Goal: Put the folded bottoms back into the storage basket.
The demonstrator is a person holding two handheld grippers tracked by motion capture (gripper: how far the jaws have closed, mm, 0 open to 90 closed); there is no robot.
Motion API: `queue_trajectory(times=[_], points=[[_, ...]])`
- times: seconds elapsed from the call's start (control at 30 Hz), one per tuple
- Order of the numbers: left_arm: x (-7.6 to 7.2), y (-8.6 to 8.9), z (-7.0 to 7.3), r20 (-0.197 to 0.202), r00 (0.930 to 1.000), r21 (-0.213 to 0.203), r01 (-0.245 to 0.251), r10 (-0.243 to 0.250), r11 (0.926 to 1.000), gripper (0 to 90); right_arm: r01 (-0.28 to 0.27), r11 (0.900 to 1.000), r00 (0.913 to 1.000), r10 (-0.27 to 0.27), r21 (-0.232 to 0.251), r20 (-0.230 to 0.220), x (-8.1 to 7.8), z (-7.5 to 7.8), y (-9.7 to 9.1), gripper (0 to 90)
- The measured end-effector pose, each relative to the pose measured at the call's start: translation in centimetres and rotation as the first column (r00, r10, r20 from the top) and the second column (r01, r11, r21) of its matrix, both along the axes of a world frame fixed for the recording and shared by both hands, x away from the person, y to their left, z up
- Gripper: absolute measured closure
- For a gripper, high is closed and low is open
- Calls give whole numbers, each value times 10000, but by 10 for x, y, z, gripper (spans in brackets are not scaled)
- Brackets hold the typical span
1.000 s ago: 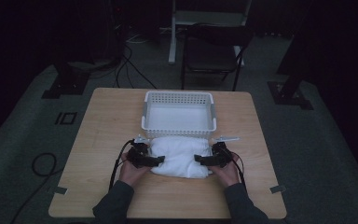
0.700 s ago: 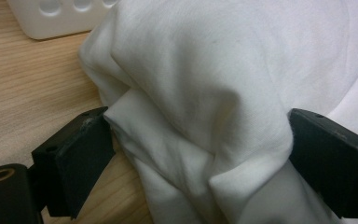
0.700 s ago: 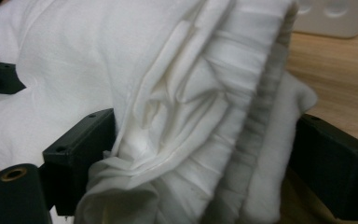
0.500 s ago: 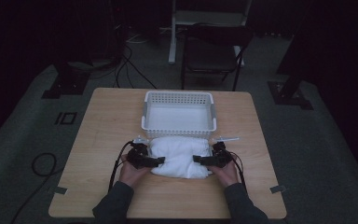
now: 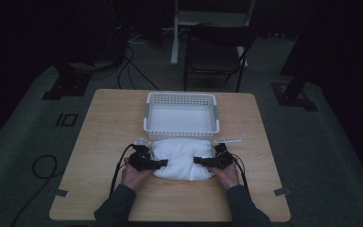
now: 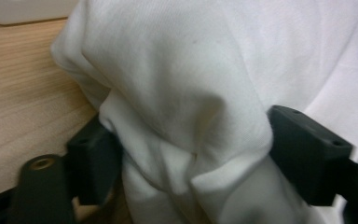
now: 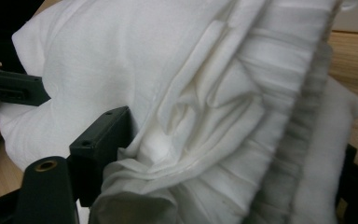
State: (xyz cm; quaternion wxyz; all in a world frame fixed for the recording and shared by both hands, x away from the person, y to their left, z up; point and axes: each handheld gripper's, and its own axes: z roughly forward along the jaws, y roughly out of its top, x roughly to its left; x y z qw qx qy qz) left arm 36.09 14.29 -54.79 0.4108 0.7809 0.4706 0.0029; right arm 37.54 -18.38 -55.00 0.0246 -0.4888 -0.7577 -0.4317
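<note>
The folded white cloth (image 5: 182,158) lies on the counter (image 5: 108,123) just at 6 o'clock of the white basket (image 5: 181,113). The left hand-held gripper (image 5: 159,163) bites its 9 o'clock edge and the right hand-held gripper (image 5: 199,161) its 3 o'clock edge. Both sets of jaws have just been closing, with bunched cloth pressed between them.

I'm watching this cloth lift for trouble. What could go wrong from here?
The left gripper and right gripper have just been closing on thick bunches of the white cloth, so outer layers may slip free. The basket sits right behind it; a sagging middle could catch its near rim.
</note>
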Motion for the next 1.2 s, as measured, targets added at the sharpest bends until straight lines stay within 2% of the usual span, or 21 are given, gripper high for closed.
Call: queue_trajectory(times=[0.03,0.1,0.13,0.17,0.23,0.37,0.53,0.57,0.67,0.97,1.2], points=[[-1,1,-1,-70,10000,-268,-25,23,9996,264,6,10000,10000,-6,34,-30,0,0,0,220],[-1,2,-2,-117,9999,-421,-53,48,9991,301,11,9999,10000,-10,139,-79,0,-1,-1,254],[-1,2,-2,-117,9999,-421,-53,48,9991,318,11,9999,10000,-10,139,-79,0,-1,-1,254],[-1,2,-2,-208,9998,-513,-21,10,9987,338,-113,9989,9997,124,458,-223,1,-2,-3,313],[0,3,-3,-309,9995,-619,22,-41,9981,369,-116,9972,9990,147,739,-411,2,-4,-5,347],[0,3,-3,-319,9994,-673,113,-135,9977,433,-108,9948,9979,172,1011,-618,3,-5,-6,388],[-2,1,0,-124,9997,-558,182,-190,9983,505,-74,9948,9977,142,1017,-668,3,-5,-6,437],[-3,1,0,-74,9998,-543,156,-160,9984,533,-71,9954,9982,127,959,-580,1,-4,-6,474],[-5,1,1,26,9998,-503,199,-198,9985,556,-68,9973,9993,95,733,-363,-1,-1,-4,508],[-7,4,1,86,9999,-837,123,-116,9964,574,-8,9990,10000,6,457,24,-6,5,-1,544],[-9,4,6,239,9996,-734,140,-123,9972,579,15,9990,9998,-24,443,187,-9,10,-1,555]])
